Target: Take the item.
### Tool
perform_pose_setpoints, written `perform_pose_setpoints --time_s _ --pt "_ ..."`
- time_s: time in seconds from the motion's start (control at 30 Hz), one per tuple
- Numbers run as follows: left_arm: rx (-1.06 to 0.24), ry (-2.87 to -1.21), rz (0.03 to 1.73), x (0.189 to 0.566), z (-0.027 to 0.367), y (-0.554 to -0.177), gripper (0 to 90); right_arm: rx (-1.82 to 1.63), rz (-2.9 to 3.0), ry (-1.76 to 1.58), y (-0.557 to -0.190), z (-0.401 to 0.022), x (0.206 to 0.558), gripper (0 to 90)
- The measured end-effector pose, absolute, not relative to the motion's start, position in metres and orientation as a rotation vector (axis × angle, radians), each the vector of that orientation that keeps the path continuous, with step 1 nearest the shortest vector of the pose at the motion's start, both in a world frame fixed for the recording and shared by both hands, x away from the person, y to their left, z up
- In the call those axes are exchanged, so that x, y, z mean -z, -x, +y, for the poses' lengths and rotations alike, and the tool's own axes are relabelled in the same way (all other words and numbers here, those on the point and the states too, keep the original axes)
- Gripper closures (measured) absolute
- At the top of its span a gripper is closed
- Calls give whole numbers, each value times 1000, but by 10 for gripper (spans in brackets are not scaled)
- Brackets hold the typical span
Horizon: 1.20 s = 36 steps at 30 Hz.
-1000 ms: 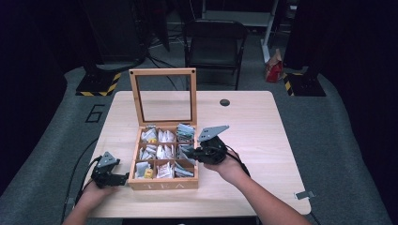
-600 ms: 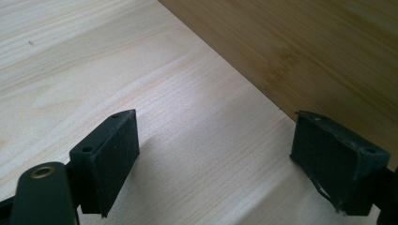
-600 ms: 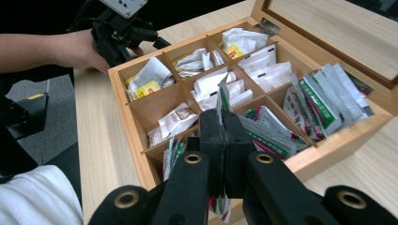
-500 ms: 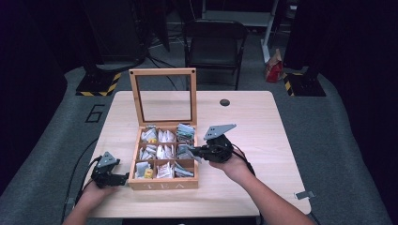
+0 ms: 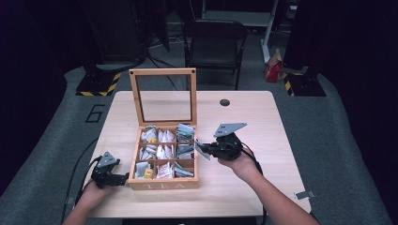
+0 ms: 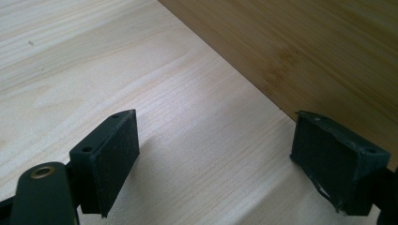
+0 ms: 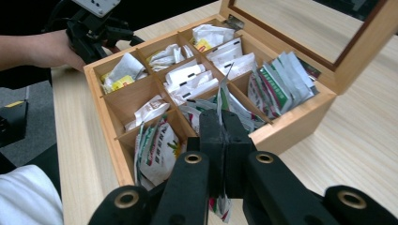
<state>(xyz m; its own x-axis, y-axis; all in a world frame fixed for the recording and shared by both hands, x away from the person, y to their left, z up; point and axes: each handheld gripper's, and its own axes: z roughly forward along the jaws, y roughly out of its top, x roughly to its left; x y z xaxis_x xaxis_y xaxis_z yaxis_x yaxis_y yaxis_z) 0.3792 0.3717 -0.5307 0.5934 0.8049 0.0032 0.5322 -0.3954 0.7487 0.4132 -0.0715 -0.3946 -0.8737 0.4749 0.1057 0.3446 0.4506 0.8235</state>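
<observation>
Pulled a little toward the table's right edge since a moment ago, the right gripper [image 5: 210,149] is clamped on a tea bag [image 7: 221,101] and holds it in the air just past the right wall of the tea box [image 5: 162,184]. That bag looks to be out of its slot now. The left gripper [image 5: 123,177] rests by the box's front left corner, jaws apart and holding nothing.

Table [image 5: 263,122]: pale wood, rectangular top. Tea box [image 5: 162,180] of wood, nine compartments holding sachets, stood near the front edge, left of centre, glazed lid upright. Small dark round disc [image 5: 225,102] lay near the far edge, right of centre.
</observation>
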Motion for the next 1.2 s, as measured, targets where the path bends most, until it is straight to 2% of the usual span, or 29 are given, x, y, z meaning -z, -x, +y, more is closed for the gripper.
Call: perform_pose_setpoints --time_s 1.2 --pt "-479 -2094 1055 531 372 -379 150 -1333 2417 -867 -416 -136 403 894"
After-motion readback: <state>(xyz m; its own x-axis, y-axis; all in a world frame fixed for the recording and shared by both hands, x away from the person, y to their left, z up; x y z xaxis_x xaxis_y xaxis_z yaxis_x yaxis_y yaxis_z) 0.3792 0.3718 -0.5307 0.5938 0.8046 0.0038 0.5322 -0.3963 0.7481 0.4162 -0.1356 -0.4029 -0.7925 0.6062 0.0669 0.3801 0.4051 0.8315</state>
